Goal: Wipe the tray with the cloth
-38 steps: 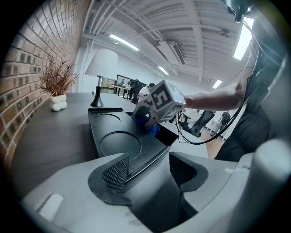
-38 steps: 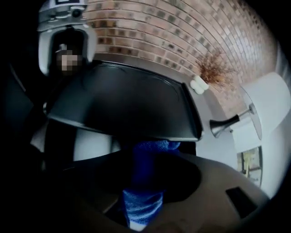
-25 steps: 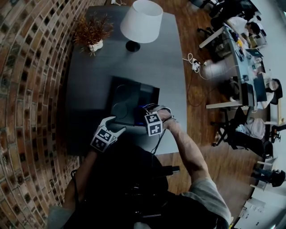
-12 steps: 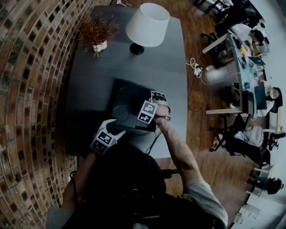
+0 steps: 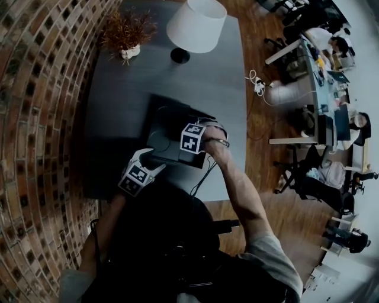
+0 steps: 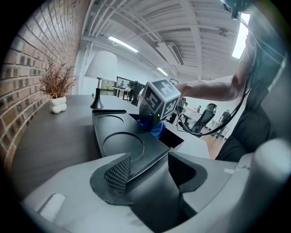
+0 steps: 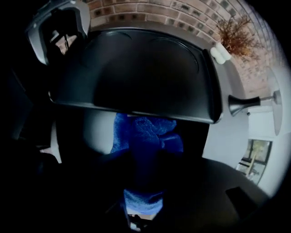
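**Head view.** Tray (image 5: 169,127): dark, roughly rectangular, at frame centre on a grey table (image 5: 222,83). Left gripper (image 5: 149,161) sits at the tray's lower-left edge, with its marker cube below it. Right gripper (image 5: 192,138) sits over the tray's right part, the cube on top hiding its jaws. Brick wall (image 5: 35,118) fills the left of the frame. White-shaded lamp (image 5: 196,23) and dried plant (image 5: 125,35) in a white pot are at the top. Wooden floor (image 5: 260,136) and office desks (image 5: 320,77) are at right.

**Left gripper view.** Left gripper (image 6: 150,168): clamped on the tray's (image 6: 122,143) near rim. The cross-hatched pad (image 6: 119,175) touches the rim, and the other jaw stands at lower right. The tray is smooth matt black plastic with a raised lip and two round recesses. Blue cloth (image 6: 157,129) lies at the tray's far right edge, directly under the right gripper's (image 6: 159,100) cube. The lamp (image 6: 101,68) and plant (image 6: 57,84) are in the upper left, under a ceiling with strip lights.

**Right gripper view.** Right gripper (image 7: 143,175): jaws closed on the cloth (image 7: 145,136). The cloth is fuzzy, bunched blue fabric rising at frame centre to meet the tray's (image 7: 136,73) near lip. The tray fills the upper half of the frame, its round recesses faintly visible. The left gripper (image 7: 59,22) is in the upper left, at the tray's far corner. The pale table top (image 7: 227,136) and the lamp's dark base (image 7: 243,104) are at right, with the plant (image 7: 234,32) and brick (image 7: 159,9) along the top.
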`<action>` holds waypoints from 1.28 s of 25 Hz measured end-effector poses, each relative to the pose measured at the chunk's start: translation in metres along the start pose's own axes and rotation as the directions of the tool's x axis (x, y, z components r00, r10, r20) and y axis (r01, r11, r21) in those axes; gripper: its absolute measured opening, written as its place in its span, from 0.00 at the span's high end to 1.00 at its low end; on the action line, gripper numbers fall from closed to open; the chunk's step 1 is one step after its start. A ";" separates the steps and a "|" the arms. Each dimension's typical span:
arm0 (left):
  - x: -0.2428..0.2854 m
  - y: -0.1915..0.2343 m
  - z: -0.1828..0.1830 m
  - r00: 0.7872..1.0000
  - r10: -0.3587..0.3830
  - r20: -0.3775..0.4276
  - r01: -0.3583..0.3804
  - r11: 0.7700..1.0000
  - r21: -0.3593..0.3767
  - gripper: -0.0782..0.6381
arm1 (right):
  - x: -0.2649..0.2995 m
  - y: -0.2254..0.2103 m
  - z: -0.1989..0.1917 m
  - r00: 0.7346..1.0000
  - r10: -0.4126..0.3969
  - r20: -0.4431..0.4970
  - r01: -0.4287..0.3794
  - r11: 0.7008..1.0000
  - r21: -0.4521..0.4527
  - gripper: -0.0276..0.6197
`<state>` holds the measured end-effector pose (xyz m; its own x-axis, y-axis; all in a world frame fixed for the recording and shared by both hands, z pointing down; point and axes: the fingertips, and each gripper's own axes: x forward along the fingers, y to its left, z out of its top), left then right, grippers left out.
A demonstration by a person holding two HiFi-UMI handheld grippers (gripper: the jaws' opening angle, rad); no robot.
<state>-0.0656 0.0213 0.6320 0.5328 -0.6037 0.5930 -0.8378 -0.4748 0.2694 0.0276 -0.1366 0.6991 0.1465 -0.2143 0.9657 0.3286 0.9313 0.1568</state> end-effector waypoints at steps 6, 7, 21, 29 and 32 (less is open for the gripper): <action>0.000 0.000 -0.001 1.000 -0.005 0.007 0.005 1.000 0.002 0.53 | 0.001 0.001 0.001 0.991 -0.124 0.040 0.117 0.983 0.144 0.70; 0.000 -0.001 -0.001 1.000 -0.007 0.007 0.007 1.000 0.002 0.53 | -0.001 0.013 0.004 0.993 -0.105 0.049 0.096 0.984 0.150 0.70; 0.000 0.004 -0.003 1.000 -0.006 0.014 0.006 1.000 0.014 0.53 | -0.022 0.042 0.016 0.876 -0.059 0.479 -0.299 0.713 0.635 0.70; 0.001 0.002 -0.009 1.000 -0.022 0.006 0.022 1.000 -0.003 0.53 | 0.009 -0.041 -0.003 0.946 -0.324 -0.002 0.305 0.888 0.343 0.69; 0.000 -0.001 -0.006 1.000 -0.026 0.006 0.026 1.000 -0.005 0.53 | 0.000 0.007 0.012 0.990 -0.104 0.100 0.065 0.941 0.332 0.70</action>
<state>-0.0657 0.0261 0.6364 0.5553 -0.5950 0.5811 -0.8242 -0.4872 0.2887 0.0189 -0.1263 0.7031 0.0177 -0.2793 0.9600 0.0090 0.9602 0.2792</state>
